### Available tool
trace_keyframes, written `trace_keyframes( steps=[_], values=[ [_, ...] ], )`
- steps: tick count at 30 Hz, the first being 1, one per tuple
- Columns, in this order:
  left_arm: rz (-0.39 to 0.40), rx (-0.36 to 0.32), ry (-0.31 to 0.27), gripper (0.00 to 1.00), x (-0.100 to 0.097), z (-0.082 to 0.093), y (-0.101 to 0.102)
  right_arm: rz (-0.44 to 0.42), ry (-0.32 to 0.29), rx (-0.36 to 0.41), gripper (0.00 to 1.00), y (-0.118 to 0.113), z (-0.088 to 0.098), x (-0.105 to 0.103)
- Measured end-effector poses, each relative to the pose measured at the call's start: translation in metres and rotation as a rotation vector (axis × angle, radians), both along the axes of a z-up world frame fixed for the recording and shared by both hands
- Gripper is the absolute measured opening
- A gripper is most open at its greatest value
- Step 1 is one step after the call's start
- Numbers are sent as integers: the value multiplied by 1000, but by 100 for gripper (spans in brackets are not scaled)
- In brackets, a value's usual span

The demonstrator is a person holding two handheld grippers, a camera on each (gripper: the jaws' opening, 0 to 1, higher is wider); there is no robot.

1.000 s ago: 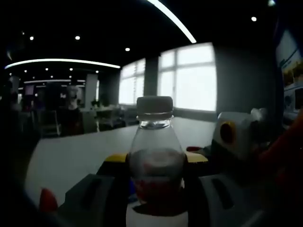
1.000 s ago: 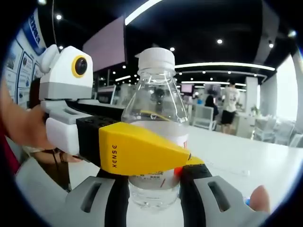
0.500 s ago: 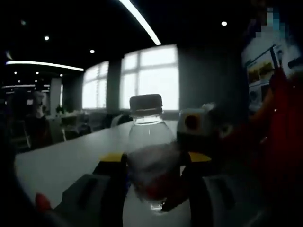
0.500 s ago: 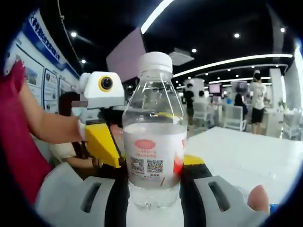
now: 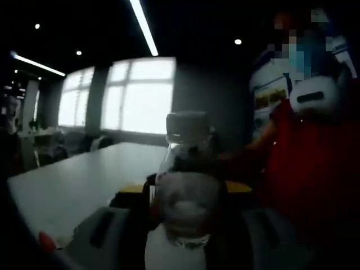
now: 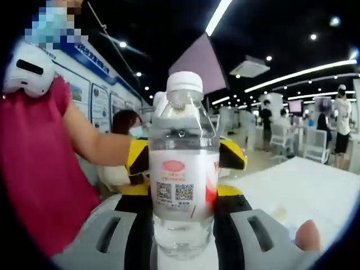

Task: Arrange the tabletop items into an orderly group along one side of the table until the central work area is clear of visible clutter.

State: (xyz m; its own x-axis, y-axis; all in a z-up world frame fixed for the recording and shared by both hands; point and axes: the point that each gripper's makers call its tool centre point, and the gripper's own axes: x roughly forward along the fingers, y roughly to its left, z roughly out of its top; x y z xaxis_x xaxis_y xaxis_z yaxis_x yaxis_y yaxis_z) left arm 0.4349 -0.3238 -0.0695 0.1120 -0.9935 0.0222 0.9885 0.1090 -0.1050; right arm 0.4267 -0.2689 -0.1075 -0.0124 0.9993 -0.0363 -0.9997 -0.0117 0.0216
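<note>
In dim left view, bottle (image 5: 187, 185) seemingly clamped.

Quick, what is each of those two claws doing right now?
Left gripper: shut on the bottle.
Right gripper: shut on the same bottle, from the opposite side.

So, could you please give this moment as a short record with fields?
object: clear water bottle with white cap
bottle pose: upright
label: red logo and two QR codes
right gripper: shut on the bottle's lower part
left gripper: shut on the same bottle, from the opposite side
surface: white table
person: red shirt
</note>
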Motion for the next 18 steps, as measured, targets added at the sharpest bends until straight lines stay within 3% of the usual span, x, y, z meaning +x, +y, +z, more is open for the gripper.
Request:
trace_keyframes(
  steps=[5,14,18],
  values=[
    [-6,-41,3,45,0,8,-2,3,-14,19,39,3,6,-1],
    [-16,-51,-16,40,-1,11,-4,8,-19,27,40,4,8,-2],
    [-9,-36,-12,39,2,8,0,4,-24,-18,42,11,4,1]
  ],
)
